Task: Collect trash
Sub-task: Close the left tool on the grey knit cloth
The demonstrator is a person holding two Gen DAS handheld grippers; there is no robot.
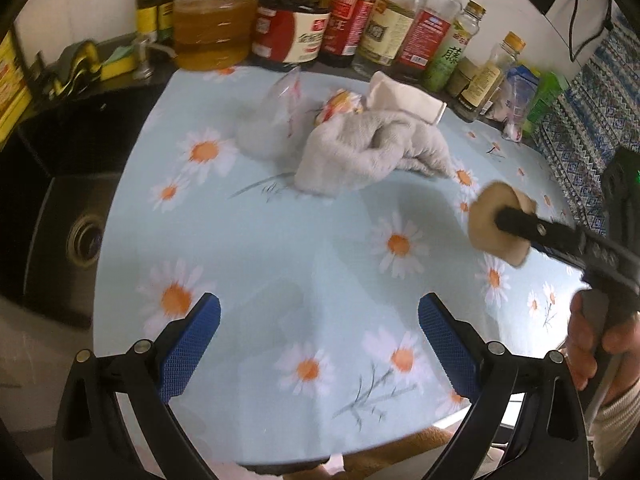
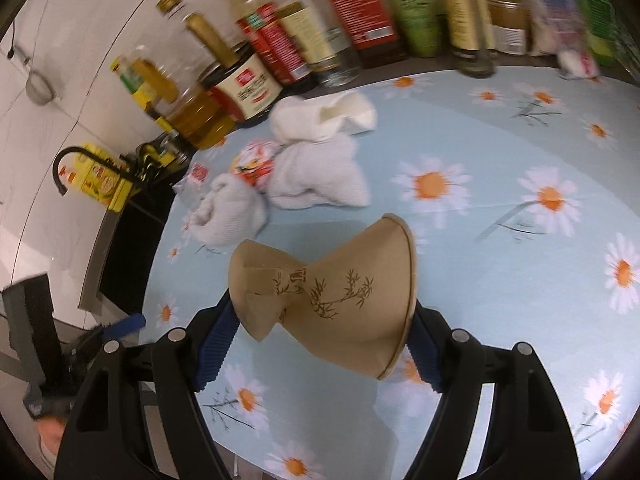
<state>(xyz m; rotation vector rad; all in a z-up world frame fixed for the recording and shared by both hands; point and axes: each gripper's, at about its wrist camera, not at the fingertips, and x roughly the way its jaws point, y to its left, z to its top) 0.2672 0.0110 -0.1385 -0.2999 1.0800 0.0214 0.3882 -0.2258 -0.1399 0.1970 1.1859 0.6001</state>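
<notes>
My right gripper (image 2: 320,340) is shut on a crushed brown paper cup (image 2: 320,284) with a bamboo print and holds it above the daisy tablecloth (image 2: 500,280). The cup also shows in the left wrist view (image 1: 500,220), pinched by the right gripper (image 1: 516,226) at the right. My left gripper (image 1: 320,336) is open and empty over the near part of the cloth (image 1: 280,240). A grey towel (image 1: 368,152), a crumpled red-and-white wrapper (image 1: 340,106), a white cloth (image 1: 404,96) and a clear plastic bag (image 1: 272,120) lie in a heap at the far side.
A row of oil and sauce bottles (image 1: 288,28) lines the back edge. A black sink (image 1: 60,208) with a faucet (image 2: 68,164) lies to the left. Sponges (image 1: 116,64) sit behind the sink. A patterned cloth (image 1: 588,128) hangs at the right.
</notes>
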